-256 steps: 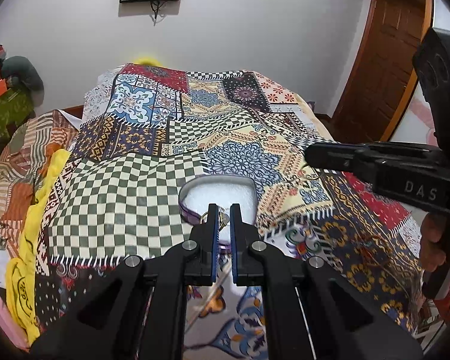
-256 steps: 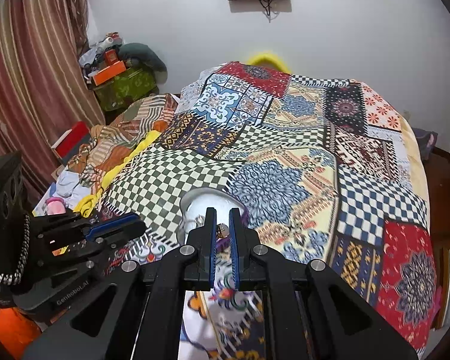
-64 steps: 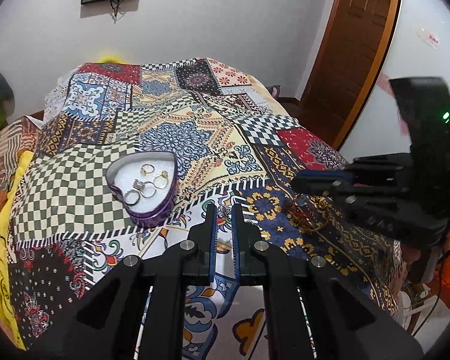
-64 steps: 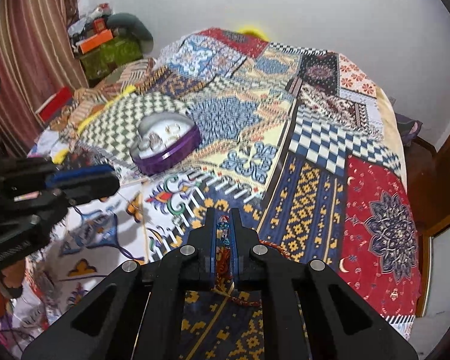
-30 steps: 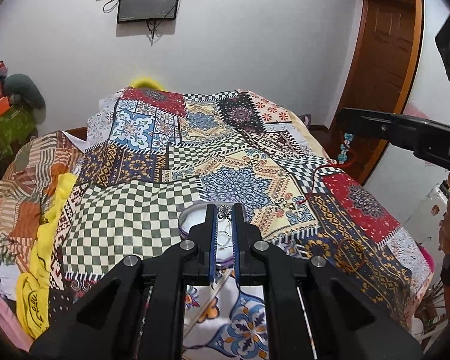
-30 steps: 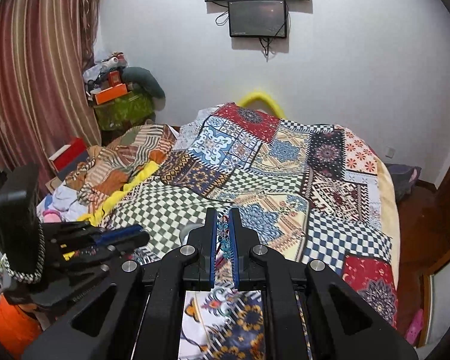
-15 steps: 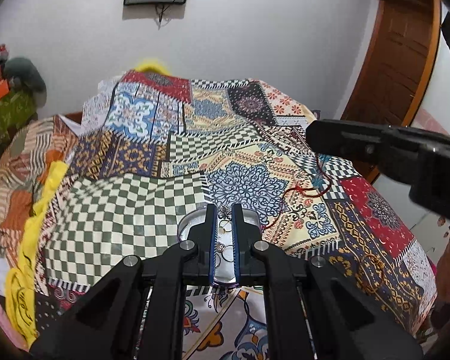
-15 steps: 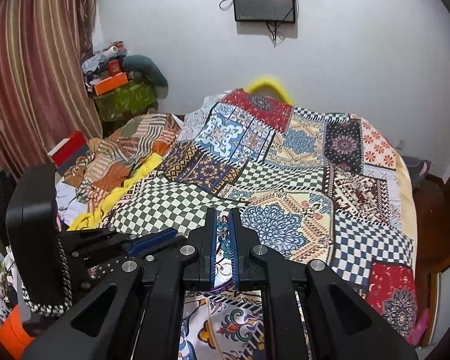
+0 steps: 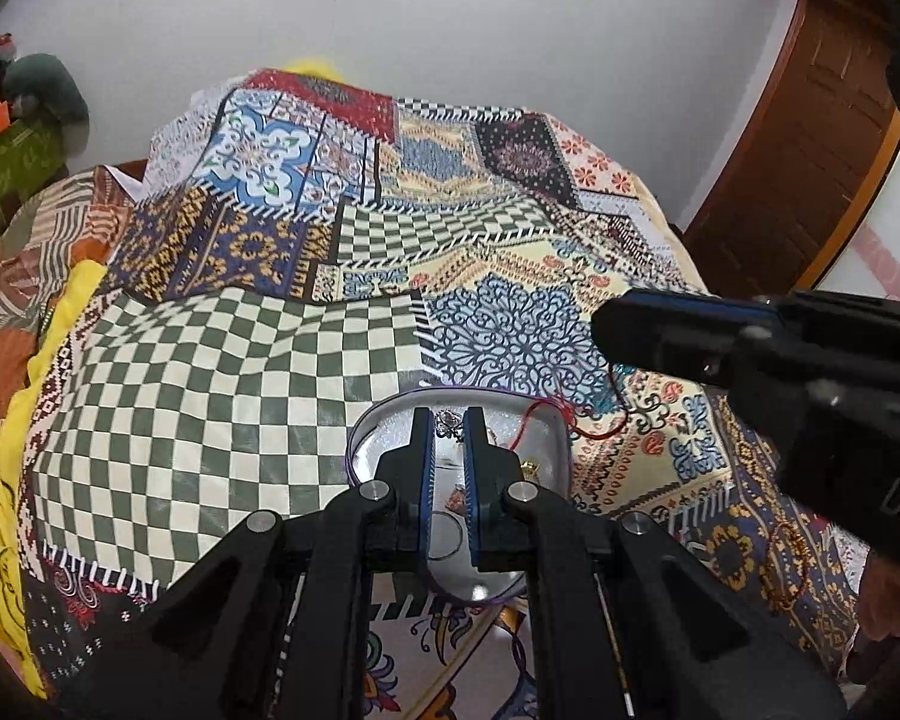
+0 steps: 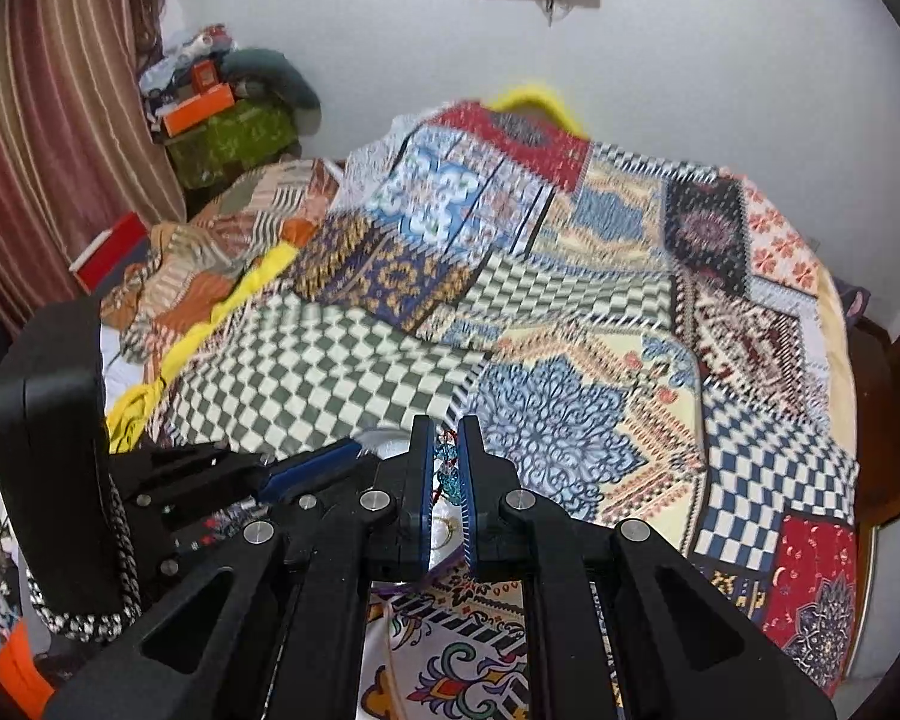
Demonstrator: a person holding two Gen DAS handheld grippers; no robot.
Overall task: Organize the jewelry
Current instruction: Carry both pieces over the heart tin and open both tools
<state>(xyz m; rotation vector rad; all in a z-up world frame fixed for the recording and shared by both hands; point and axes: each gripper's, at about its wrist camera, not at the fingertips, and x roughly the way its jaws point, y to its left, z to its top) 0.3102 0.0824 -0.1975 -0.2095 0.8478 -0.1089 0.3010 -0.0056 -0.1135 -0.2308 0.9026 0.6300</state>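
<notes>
Now the right hand-held gripper (image 10: 447, 468) is clenched on a bracelet (image 10: 448, 468) of blue beads on red cord, held over the tin (image 9: 555, 450) near the bed's (image 9: 222, 396) front edge. Its red cord trails across the tin's rim. Just beside it, the left hand-held gripper (image 9: 448, 420) is clenched on a small silver charm (image 9: 450, 421) above the same tin

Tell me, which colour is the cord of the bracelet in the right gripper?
Red; the bracelet cord shows best in the left wrist view.
</notes>
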